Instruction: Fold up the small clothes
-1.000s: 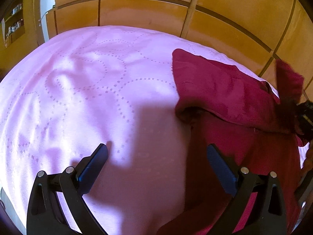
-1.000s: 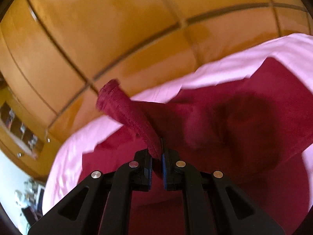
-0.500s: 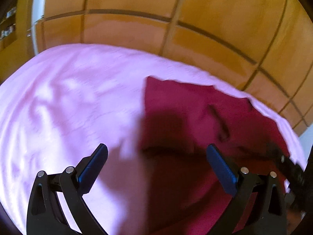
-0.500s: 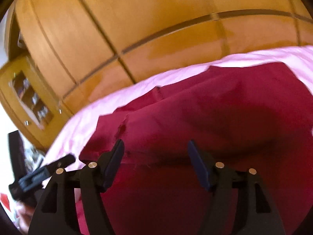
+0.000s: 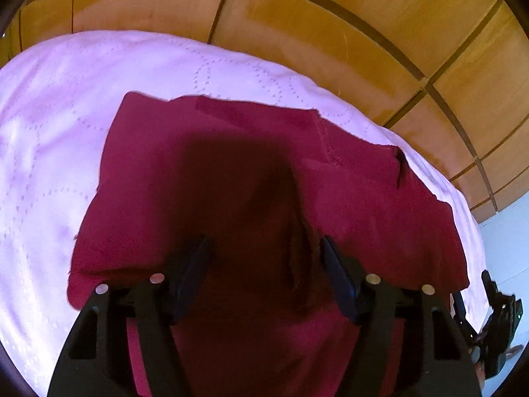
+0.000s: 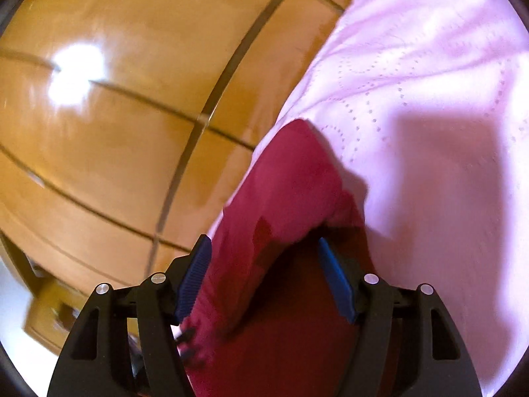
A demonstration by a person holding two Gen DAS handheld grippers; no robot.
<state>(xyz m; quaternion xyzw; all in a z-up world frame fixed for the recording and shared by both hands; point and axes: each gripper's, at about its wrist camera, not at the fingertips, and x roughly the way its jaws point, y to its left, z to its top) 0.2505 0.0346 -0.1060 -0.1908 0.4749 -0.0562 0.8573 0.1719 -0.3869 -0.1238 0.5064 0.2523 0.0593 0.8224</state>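
nearest to us in the left wrist view, our left gripper (image 5: 264,264) hangs low over a dark red garment (image 5: 231,172), its blue-padded jaws spread wide with nothing between them but the cloth lying beneath; a shadow darkens the fabric just beyond the fingertips. at the near right edge of that view, the black frame of our right gripper (image 5: 496,317) shows beside the garment's right end. in the right wrist view our right gripper (image 6: 263,274) is also spread wide, its two blue pads (image 6: 193,276) standing either side of a raised fold of the red garment (image 6: 291,182), apart from it on the right; whether the left pad touches the cloth we cannot tell. the garment lies spread across a pink bedspread (image 5: 49,139) stitched with dotted circles, one layer folded over another, its far edge running close to the far side of the bed. beyond the bed stands glossy wood panelling (image 5: 330,16), a bright glare on it in the right wrist view
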